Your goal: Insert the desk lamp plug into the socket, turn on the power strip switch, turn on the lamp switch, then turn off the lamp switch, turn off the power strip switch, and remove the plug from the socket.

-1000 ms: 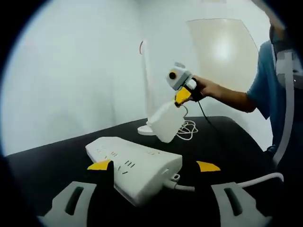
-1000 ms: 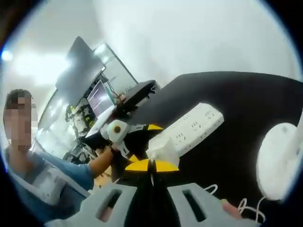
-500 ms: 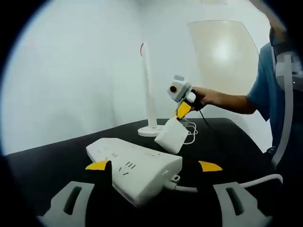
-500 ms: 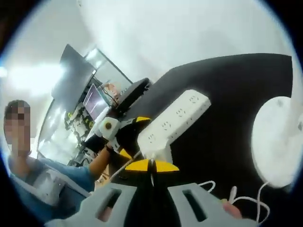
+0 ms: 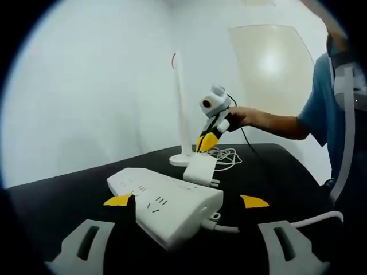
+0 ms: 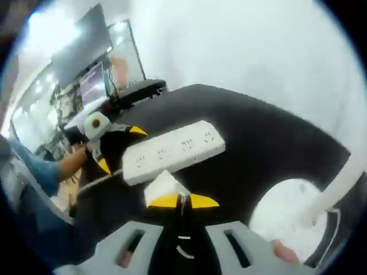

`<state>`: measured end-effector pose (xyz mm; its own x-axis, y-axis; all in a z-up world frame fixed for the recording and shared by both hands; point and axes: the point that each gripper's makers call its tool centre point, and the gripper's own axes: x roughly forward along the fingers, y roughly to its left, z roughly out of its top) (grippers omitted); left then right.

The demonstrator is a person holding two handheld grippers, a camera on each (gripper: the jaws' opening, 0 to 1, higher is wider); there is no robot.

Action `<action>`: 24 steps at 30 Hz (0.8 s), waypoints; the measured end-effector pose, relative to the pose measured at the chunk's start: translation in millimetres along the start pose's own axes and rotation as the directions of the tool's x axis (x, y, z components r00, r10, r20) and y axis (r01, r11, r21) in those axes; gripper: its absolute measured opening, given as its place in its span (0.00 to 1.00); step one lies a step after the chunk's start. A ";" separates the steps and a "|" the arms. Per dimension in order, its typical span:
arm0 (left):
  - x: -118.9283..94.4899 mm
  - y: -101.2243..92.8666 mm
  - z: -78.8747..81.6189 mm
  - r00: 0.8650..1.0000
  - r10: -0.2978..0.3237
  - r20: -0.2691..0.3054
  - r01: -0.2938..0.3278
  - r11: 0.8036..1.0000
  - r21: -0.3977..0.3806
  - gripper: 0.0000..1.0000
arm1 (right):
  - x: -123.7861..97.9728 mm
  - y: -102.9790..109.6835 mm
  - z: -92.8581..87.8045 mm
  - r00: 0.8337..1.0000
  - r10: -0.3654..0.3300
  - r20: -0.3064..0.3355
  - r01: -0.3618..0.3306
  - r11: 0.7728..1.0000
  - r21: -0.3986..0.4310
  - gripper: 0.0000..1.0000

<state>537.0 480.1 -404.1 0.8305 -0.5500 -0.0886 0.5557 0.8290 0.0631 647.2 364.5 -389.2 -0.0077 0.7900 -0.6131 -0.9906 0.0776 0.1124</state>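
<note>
White walls are surrounding a black bench (image 5: 69,195) where a white power strip (image 5: 166,203) is lying. My left hand-held gripper (image 5: 186,201) is standing wide open, its yellow-tipped jaws flanking the near end of the strip. My right hand-held gripper (image 5: 205,141) is pinching the white plug (image 5: 200,169) tight, holding it just above the strip's far end. Behind it, the lamp's round base (image 5: 180,158) and thin pole (image 5: 181,103) are standing beside loose white cable (image 5: 226,156). From the right gripper view, monitors (image 6: 94,86) are glowing beyond the bench, and the lamp base is sitting close by.
</note>
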 end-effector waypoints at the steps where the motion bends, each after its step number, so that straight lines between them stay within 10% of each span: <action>1: -0.1 0.1 0.3 1.000 0.001 0.001 -0.001 1.000 0.000 0.69 | -0.2 -1.9 0.0 1.000 -0.005 -0.004 0.005 1.000 -0.011 0.07; 24: -8.8 22.4 17.3 0.992 0.117 0.053 -0.114 0.992 -0.054 0.69 | -70.9 -11.6 15.5 0.967 -0.204 0.155 0.209 0.978 -0.016 0.19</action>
<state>542.8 501.8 -384.8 0.8908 -0.4535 -0.0274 0.4541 0.8907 0.0194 661.4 317.1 -334.9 0.2159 0.8422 -0.4941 -0.9724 0.2313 -0.0307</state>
